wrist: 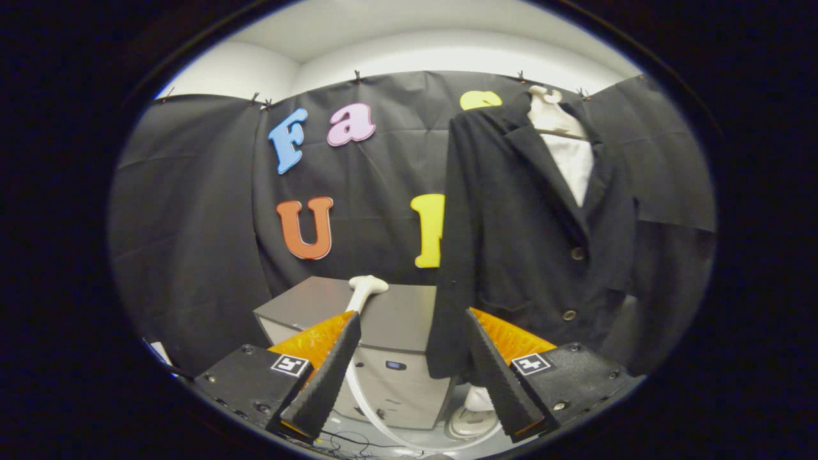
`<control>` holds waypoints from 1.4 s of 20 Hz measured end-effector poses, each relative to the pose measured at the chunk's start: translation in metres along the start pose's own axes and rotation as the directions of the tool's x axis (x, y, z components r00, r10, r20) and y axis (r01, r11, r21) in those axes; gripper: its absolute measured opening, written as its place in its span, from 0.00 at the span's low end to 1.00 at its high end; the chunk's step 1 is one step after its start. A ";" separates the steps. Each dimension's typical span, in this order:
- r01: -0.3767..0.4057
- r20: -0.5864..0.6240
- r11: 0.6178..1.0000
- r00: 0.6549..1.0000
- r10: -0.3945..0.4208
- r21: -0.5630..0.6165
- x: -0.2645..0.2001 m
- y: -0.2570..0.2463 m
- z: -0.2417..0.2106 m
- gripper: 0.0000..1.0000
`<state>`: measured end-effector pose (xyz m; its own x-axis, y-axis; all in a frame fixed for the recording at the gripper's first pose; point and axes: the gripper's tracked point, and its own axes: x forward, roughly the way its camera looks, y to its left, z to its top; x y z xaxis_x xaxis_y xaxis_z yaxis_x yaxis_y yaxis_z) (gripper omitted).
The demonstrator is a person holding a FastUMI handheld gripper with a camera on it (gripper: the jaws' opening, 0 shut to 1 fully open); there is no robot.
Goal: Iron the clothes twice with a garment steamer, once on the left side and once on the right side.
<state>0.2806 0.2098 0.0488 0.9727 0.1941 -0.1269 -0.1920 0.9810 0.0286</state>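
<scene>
A white steamer head rests on top of a grey cabinet, its pale hose looping down the cabinet's front. Just beside the cabinet hangs a dark jacket on a white hanger, over a white shirt. The gripper sits before the cabinet, fingers apart and holding nothing.

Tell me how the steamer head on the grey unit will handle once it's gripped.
The steamer head looks rigid, probably light. Its white hose may tug back. Lying atop the grey unit, it could slide off if nudged. The gripper is open, short of it.
</scene>
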 end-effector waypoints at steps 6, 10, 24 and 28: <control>-0.086 -0.117 0.996 0.990 0.083 -0.017 0.123 0.052 -0.016 0.99; -0.104 -0.232 0.995 0.967 0.101 -0.001 0.190 0.076 -0.039 0.98; -0.080 -0.477 0.997 0.876 0.066 -0.008 0.301 0.110 -0.114 0.79; -0.093 -0.478 0.996 0.875 0.077 -0.009 0.306 0.113 -0.116 0.60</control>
<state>0.5417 0.3808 -0.1021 0.7742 0.2472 -0.5827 -0.2825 0.9587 0.0313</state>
